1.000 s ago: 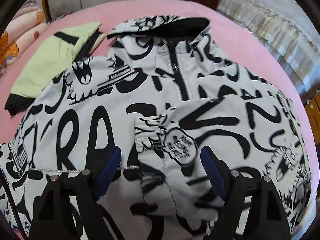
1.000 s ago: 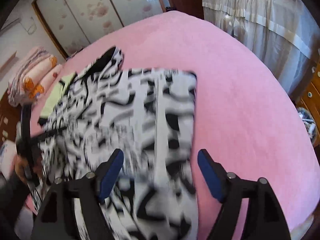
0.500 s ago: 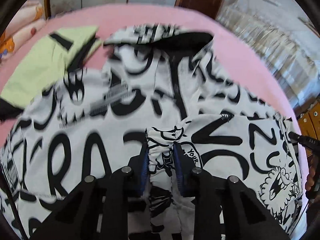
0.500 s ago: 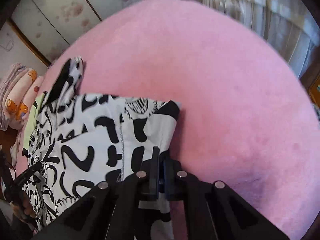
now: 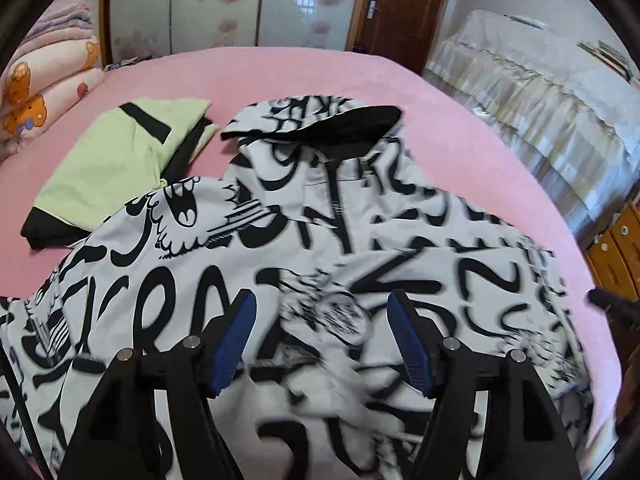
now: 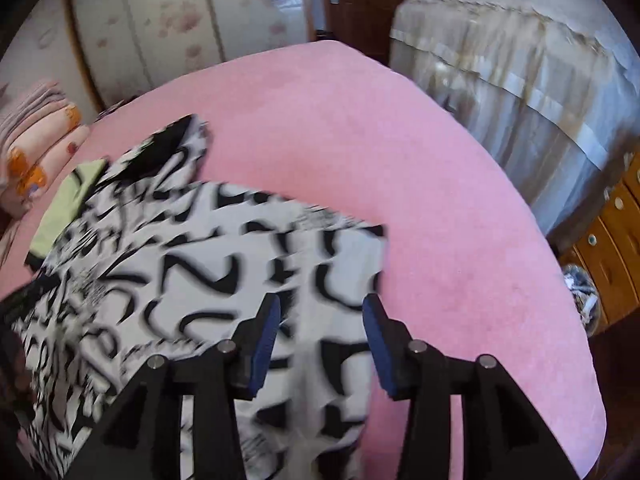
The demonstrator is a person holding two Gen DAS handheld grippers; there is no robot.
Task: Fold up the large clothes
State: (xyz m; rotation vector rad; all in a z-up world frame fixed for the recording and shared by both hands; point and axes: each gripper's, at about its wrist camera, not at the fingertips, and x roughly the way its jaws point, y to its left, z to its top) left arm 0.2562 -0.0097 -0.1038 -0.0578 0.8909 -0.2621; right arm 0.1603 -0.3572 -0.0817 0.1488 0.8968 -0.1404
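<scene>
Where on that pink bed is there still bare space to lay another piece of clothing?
The pink bed is bare right of the black-and-white printed jacket, toward the curtain, and beyond the jacket's hood toward the door. The left side is crowded: a folded green garment touches the jacket, with stacked blankets behind.

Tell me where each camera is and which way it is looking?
Left wrist: sits on the left gripper, looking down over the graffiti-print hooded jacket and the folded green garment; its own open blue-padded fingers show.
Right wrist: sits on the right gripper, looking down at the jacket's side edge and the pink bedspread; its open fingers show.
Shared: jacket, green garment, bedspread, wardrobe doors, brown door.
</scene>
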